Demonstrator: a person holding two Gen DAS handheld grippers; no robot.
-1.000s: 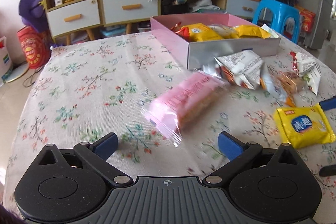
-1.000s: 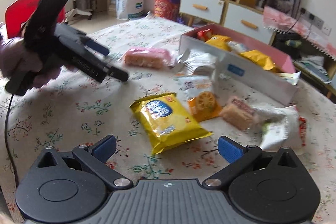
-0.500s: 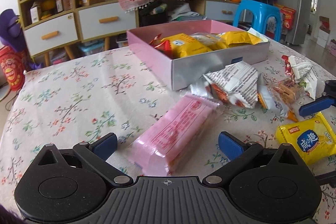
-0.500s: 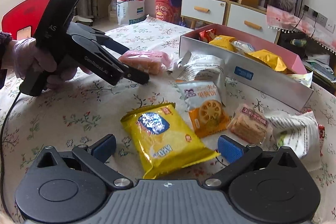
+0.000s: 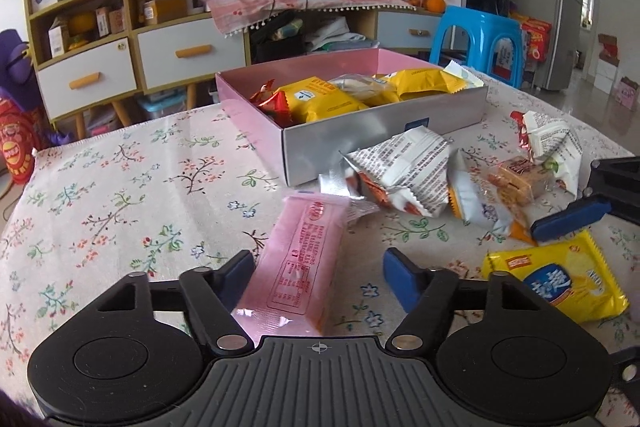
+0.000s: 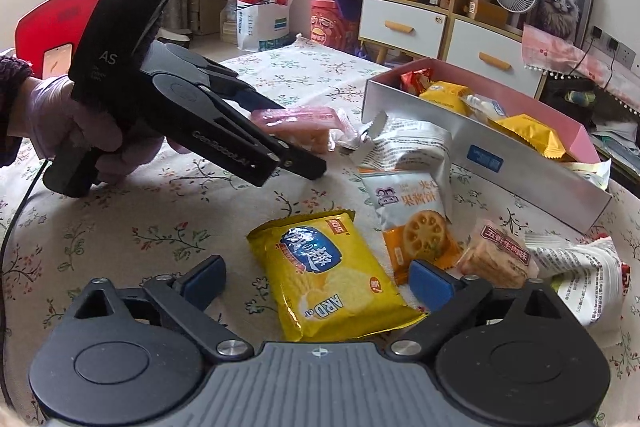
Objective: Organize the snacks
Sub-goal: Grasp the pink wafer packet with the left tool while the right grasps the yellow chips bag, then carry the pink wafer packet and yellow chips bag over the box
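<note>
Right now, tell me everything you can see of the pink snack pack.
The pink snack pack is a long, glossy plastic wrapper with red print and crimped ends, orange-brown biscuits showing through. It lies flat on the floral tablecloth, short of the box, between the closing jaws of the left gripper; contact is unclear.

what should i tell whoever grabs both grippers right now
Left gripper: jaws closing around the pink packet, which lies on the table; right-side pad not yet touching.
Right gripper: jaws closing, yellow chip bag between them, not gripped.
Done: several snacks already in the pink box.
Left: the pink packet, yellow chip bag, orange biscuit pack, clear-wrapped biscuits and two white packets beside the box.
</note>
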